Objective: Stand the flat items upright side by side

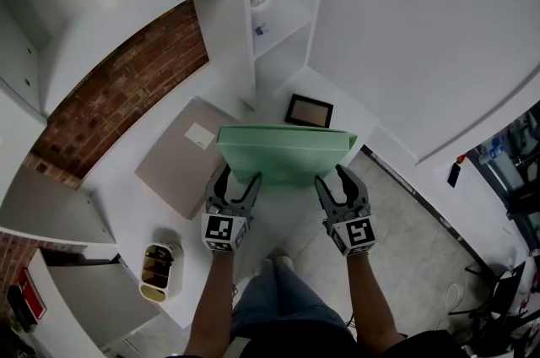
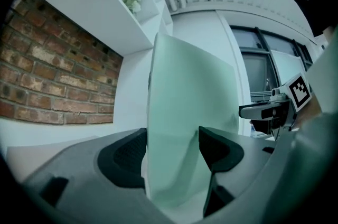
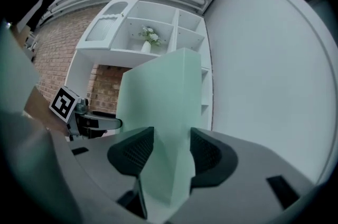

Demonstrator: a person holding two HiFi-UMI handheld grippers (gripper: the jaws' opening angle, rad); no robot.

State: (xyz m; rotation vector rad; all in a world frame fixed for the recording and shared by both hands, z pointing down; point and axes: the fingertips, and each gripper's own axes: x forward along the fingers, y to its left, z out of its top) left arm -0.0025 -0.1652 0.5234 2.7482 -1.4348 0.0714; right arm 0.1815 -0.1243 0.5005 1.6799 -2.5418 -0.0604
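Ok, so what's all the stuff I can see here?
green folder: one, pale green, held on edge in the air
tan folder: one, tan with white label, lying flat on the counter
black frame: one, black, flat on the counter by the shelves
small container: one, cream and gold, counter's near end
flowers: one bunch, white, up in the shelves
left gripper: one, grey, shut on the green folder
right gripper: one, grey, shut on the green folder
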